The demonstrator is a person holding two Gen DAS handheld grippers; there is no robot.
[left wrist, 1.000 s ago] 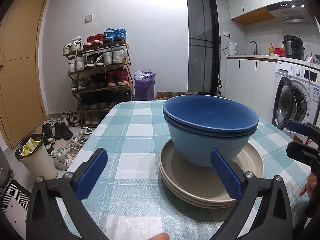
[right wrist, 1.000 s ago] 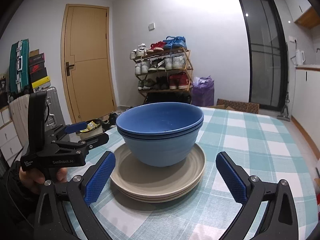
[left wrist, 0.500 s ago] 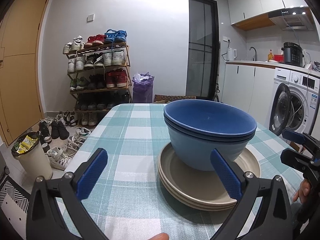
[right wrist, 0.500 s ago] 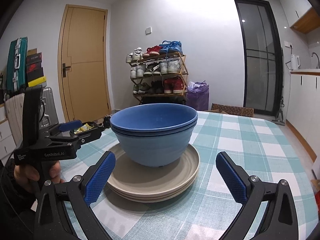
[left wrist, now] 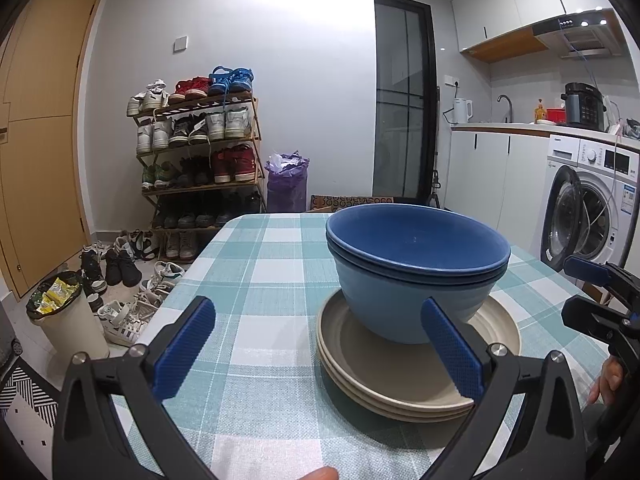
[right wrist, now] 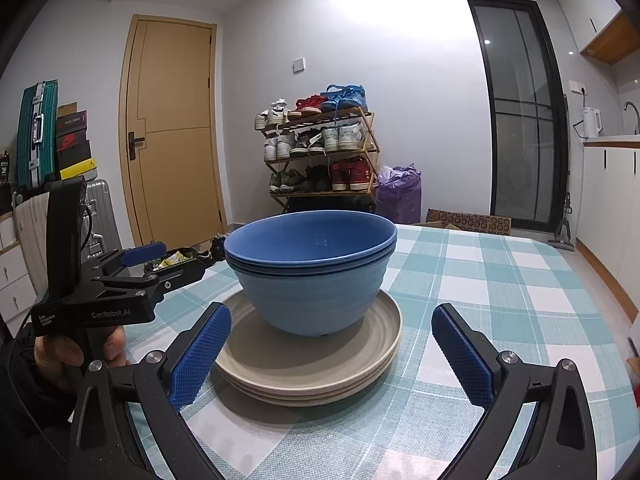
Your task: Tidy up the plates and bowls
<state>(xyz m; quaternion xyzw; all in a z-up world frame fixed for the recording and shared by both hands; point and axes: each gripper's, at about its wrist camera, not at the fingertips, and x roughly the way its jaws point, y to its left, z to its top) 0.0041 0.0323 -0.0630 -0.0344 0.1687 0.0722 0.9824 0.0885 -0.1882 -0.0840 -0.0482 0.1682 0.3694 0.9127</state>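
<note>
- Nested blue bowls [left wrist: 416,276] are sitting on stacked beige plates [left wrist: 404,376], near the table's [left wrist: 260,280] front edge.
- Left gripper [left wrist: 316,344] and right gripper [right wrist: 328,356] are both gaping wide, holding nothing.
- Judged best: withdrawing straight back, keeping the stack undisturbed.

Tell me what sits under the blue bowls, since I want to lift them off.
The nested blue bowls stand on a stack of beige plates on the checked tablecloth. Three plate rims show at the edge; the plates' middle is covered by the bowls.
</note>
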